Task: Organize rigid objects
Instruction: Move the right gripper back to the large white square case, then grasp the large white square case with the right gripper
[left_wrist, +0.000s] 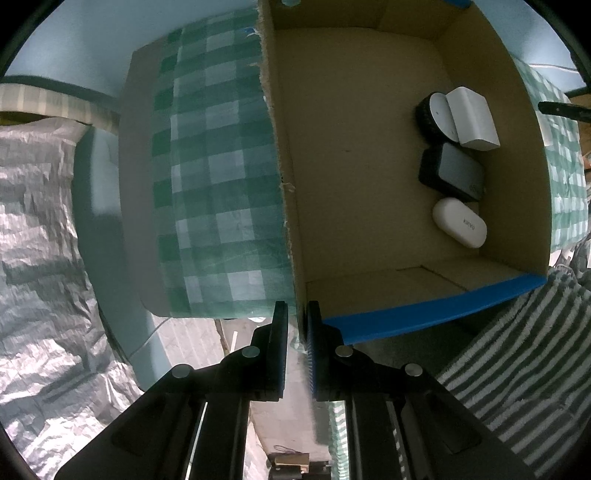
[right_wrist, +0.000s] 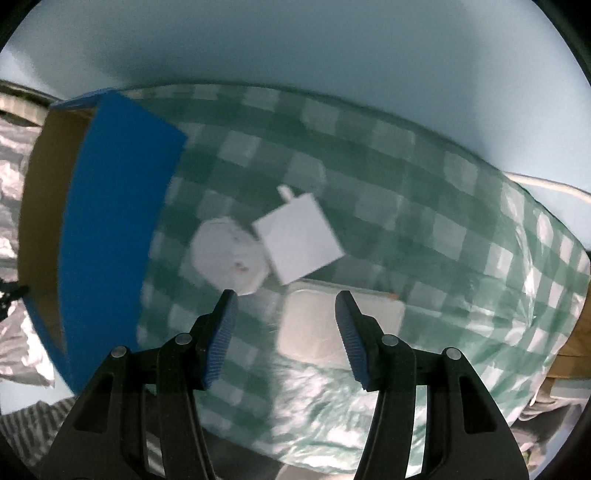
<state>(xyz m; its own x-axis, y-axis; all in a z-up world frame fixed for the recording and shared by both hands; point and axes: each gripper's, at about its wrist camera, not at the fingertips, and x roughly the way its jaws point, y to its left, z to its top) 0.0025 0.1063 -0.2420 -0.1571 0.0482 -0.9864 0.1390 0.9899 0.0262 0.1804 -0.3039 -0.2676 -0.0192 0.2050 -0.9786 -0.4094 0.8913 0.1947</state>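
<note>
Rigid objects are seen in two places. Inside the cardboard box (left_wrist: 369, 166), against its right wall, a white oval case (left_wrist: 460, 222), a dark grey case (left_wrist: 452, 176), a white block (left_wrist: 474, 118) and a black-and-white round item (left_wrist: 432, 116) are lined up; the round item is partly covered by the white block. On the green checked cloth (right_wrist: 406, 206), outside the box, a white square adapter (right_wrist: 301, 240), a white rounded-hexagon item (right_wrist: 229, 254) and a white rounded rectangular case (right_wrist: 321, 328) are seen, all smeared by motion blur, so no markings can be read.

The left tool (left_wrist: 297, 314) is closed on the box's near wall at its corner, with the cardboard edge pinched between the blue pads. The right tool (right_wrist: 284, 325) is held partly open above the cloth, nothing being gripped; the rectangular case is framed between its fingertips, but whether it is touched cannot be told. The box's far end is cut off by the frame edge.
</note>
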